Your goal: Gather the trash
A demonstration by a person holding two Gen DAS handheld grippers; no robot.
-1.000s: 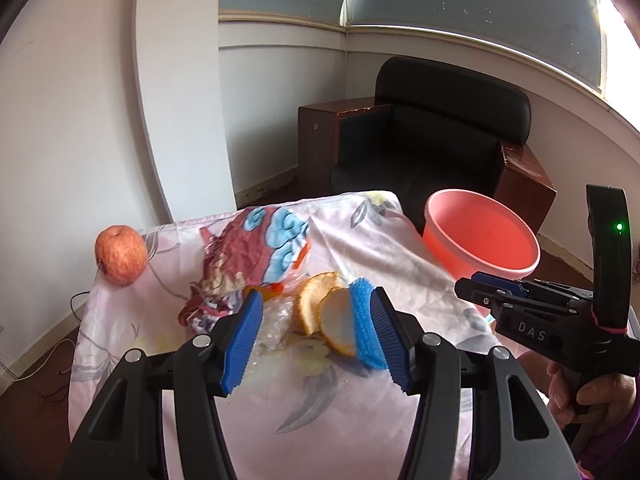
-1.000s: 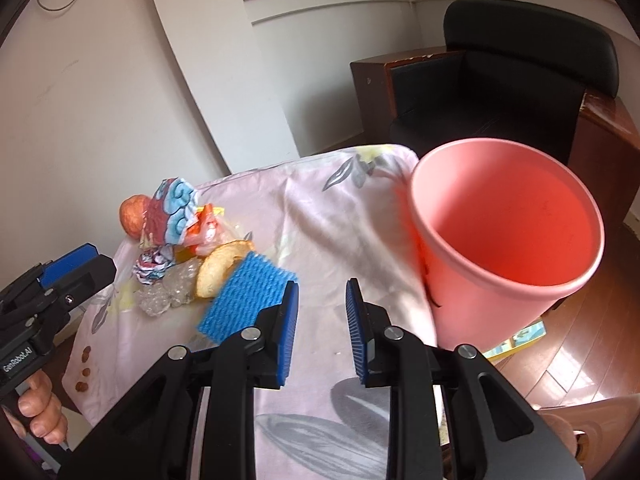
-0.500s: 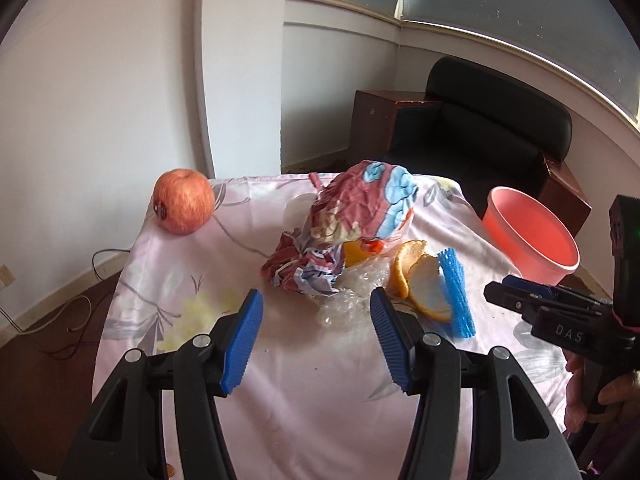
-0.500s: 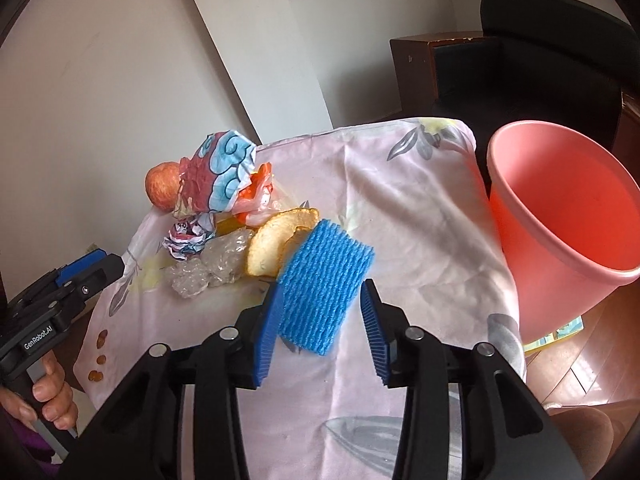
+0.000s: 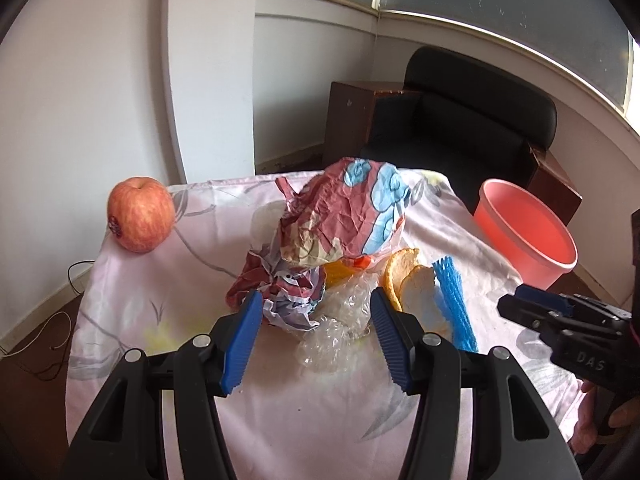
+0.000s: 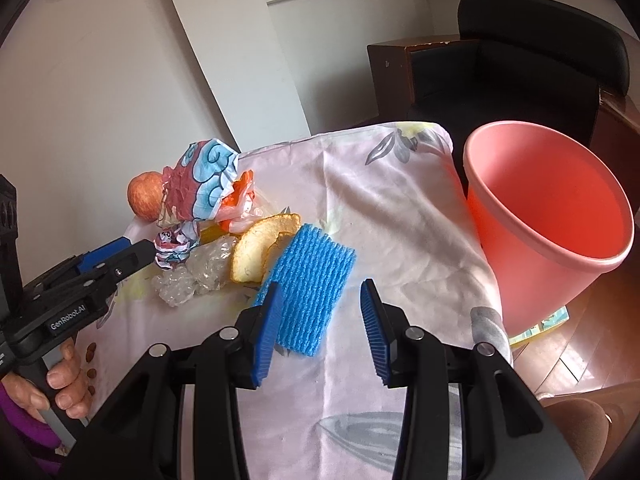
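Blue foam net [image 6: 310,292] lies flat on the tablecloth [image 6: 384,216], just beside the peel [image 6: 256,252], and the right gripper [image 6: 320,334], jaws just widened, stands open over its near edge, seemingly not pinching. Left gripper [image 5: 316,338] hangs open before the crumpled wrapper [image 5: 340,216] and clear plastic [image 5: 340,320]. Pink bin [image 6: 548,216] waits off the table's right edge.

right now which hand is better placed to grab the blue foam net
Right. The right tongs are open with the blue foam net lying just ahead between their tips, untouched. The left tongs face the clear crumpled plastic instead.
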